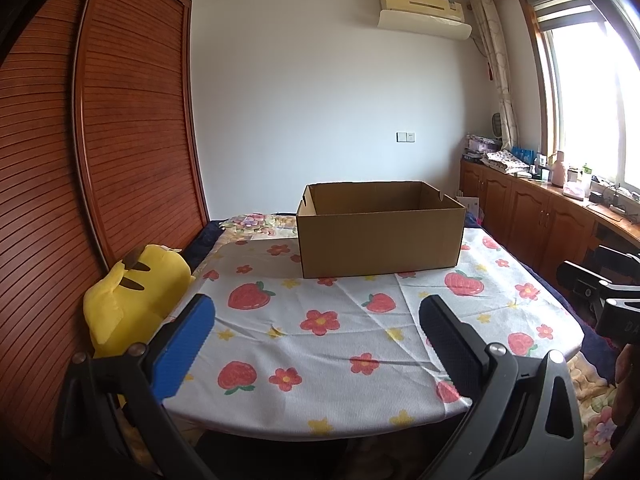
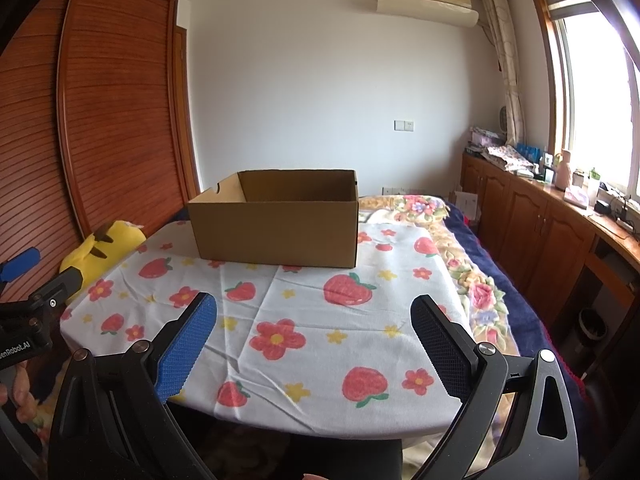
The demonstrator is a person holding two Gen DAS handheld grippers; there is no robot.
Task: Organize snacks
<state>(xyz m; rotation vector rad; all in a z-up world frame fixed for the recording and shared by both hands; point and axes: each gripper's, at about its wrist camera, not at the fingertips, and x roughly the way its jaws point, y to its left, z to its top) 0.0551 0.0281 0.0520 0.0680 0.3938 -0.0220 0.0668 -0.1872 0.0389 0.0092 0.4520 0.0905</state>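
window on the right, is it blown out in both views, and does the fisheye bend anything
Left wrist view: window glares white, wardrobe bows. Right wrist view: window equally overexposed, wardrobe curved; cardboard box evenly lit.

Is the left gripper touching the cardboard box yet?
Apart. In the left wrist view the left gripper is open, and a broad stretch of strawberry tablecloth lies between its fingertips and the cardboard box.
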